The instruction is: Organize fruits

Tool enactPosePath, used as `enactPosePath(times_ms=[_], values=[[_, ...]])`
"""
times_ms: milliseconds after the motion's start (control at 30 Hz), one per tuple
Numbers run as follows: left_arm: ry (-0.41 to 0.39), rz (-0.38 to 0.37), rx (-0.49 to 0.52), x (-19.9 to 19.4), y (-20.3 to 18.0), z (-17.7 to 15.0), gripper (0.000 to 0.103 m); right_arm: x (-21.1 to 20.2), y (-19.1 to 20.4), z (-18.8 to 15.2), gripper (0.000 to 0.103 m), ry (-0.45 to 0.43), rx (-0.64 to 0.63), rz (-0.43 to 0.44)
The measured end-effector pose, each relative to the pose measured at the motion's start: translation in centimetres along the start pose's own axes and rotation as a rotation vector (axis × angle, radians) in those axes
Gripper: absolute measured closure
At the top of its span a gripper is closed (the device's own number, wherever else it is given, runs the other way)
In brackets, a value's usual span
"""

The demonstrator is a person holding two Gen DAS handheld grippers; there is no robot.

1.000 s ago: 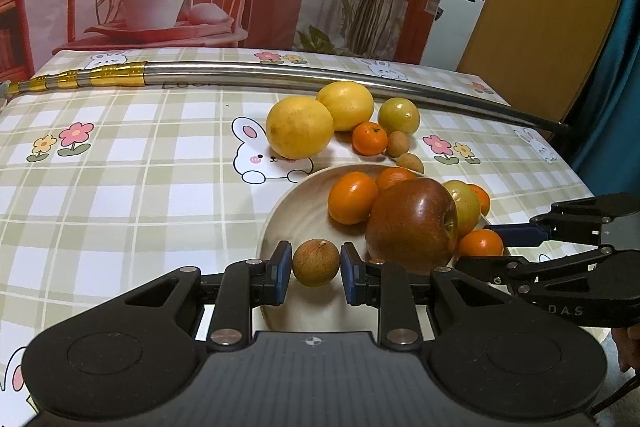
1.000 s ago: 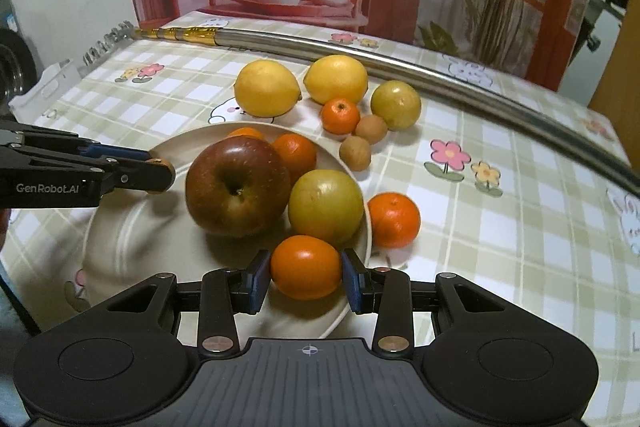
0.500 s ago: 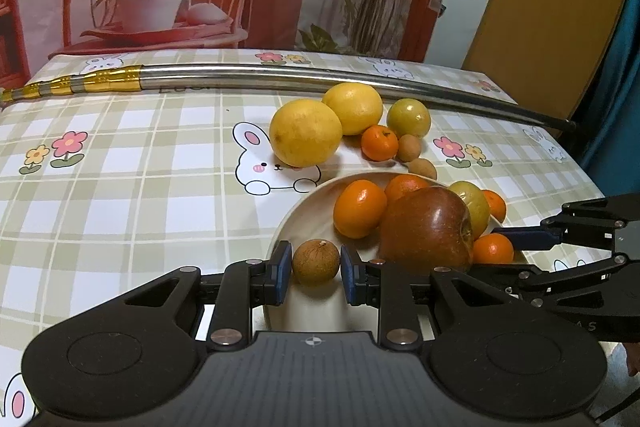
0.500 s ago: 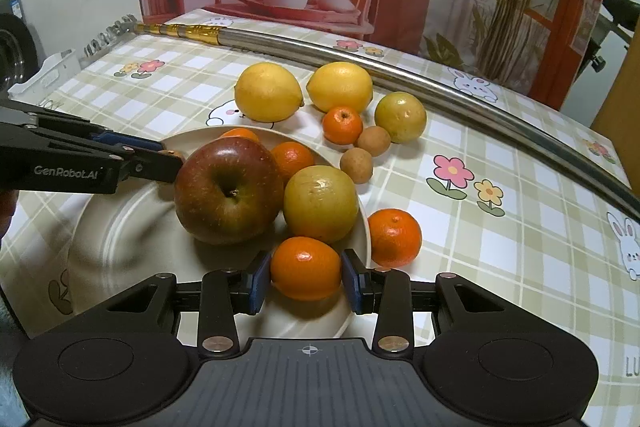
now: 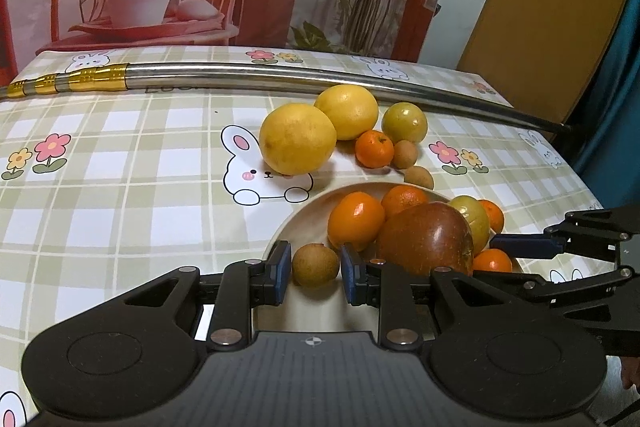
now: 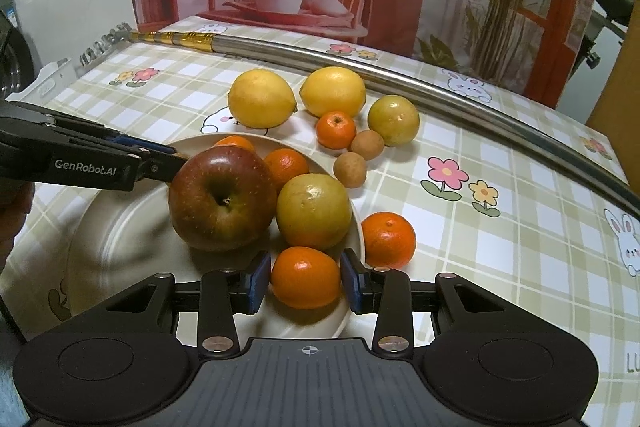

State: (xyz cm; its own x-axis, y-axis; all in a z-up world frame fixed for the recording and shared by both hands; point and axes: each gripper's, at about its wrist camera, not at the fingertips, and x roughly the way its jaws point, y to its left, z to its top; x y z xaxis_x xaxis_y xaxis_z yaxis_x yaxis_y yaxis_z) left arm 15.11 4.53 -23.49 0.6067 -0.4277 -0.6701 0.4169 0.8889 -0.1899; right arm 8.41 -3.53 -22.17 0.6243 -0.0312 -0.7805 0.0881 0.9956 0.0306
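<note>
While both grippers hover over the cream plate [image 6: 100,227], the left gripper [image 5: 315,269] is clamped on a small brown longan [image 5: 315,264] just left of the red apple [image 5: 426,245], and the right gripper [image 6: 306,279] pinches a tangerine [image 6: 306,277] at the near rim, just below a green-yellow fruit [image 6: 314,211]. Both fruits appear at the placing step. Next, each needs lowering onto bare plate and releasing without nudging the pile.
</note>
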Motion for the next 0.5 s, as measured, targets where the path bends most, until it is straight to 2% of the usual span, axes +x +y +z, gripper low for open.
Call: enactPosePath(times_ms=[500], values=[[-0.023,-0.001,-0.019,-1.0,0.1,0.3,0.069,-1.5,-0.5,-0.1,0.067,-0.051,0.034,0.002]])
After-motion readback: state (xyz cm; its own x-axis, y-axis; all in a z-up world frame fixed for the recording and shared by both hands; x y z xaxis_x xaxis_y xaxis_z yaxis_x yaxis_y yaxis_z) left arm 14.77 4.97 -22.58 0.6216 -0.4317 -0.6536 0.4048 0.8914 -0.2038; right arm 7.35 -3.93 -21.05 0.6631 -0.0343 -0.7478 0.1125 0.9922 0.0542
